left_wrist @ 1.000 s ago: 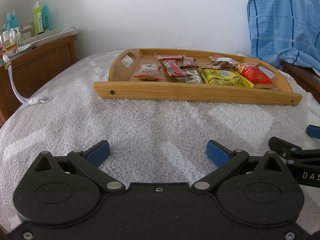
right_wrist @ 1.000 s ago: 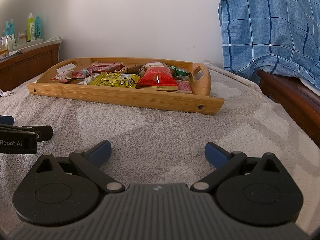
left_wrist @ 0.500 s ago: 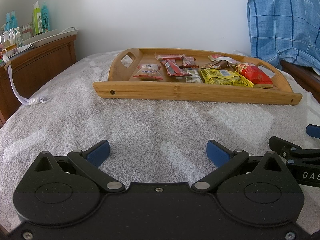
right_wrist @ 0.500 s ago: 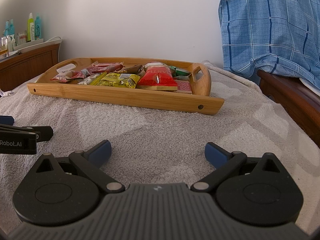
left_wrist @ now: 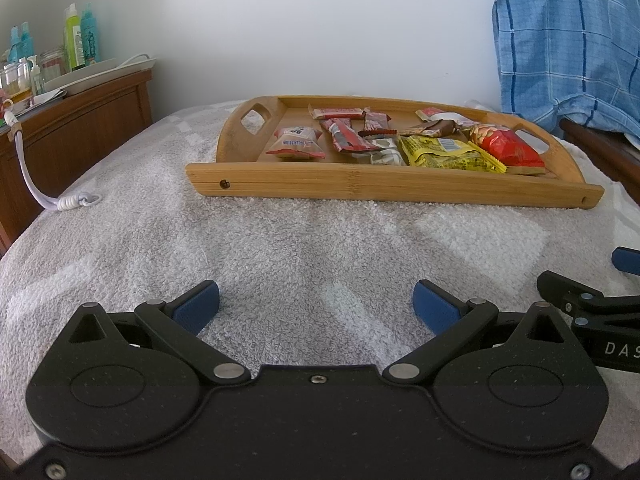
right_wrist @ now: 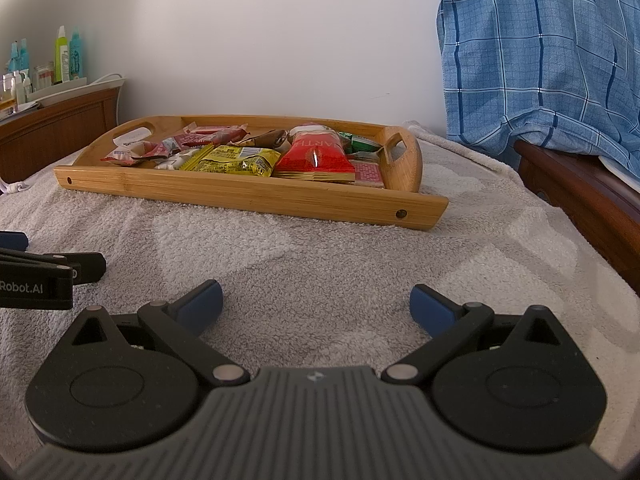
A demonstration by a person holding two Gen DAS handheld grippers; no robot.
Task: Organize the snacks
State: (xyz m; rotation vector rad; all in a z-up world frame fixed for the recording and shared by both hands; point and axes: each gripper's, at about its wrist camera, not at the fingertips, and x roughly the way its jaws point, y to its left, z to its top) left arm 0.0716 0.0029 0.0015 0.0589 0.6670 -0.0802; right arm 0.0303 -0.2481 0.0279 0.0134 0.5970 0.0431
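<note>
A wooden tray (left_wrist: 392,190) (right_wrist: 248,196) with cut-out handles lies on a grey towel-covered bed, holding several snack packets. Among them are a red bag (left_wrist: 506,148) (right_wrist: 316,156), a yellow packet (left_wrist: 444,154) (right_wrist: 232,160), a white-and-red candy pack (left_wrist: 296,142) and small red bars (left_wrist: 344,138). My left gripper (left_wrist: 316,306) is open and low over the towel, well short of the tray, with nothing between its blue pads. My right gripper (right_wrist: 316,304) is also open and empty, beside the left one. Each gripper shows at the edge of the other's view.
A wooden cabinet (left_wrist: 76,128) at the left carries bottles (left_wrist: 80,40) and a white dish; a white coiled cable (left_wrist: 72,202) hangs from it onto the towel. A blue checked cloth (right_wrist: 544,56) drapes over a wooden rail (right_wrist: 580,192) at the right.
</note>
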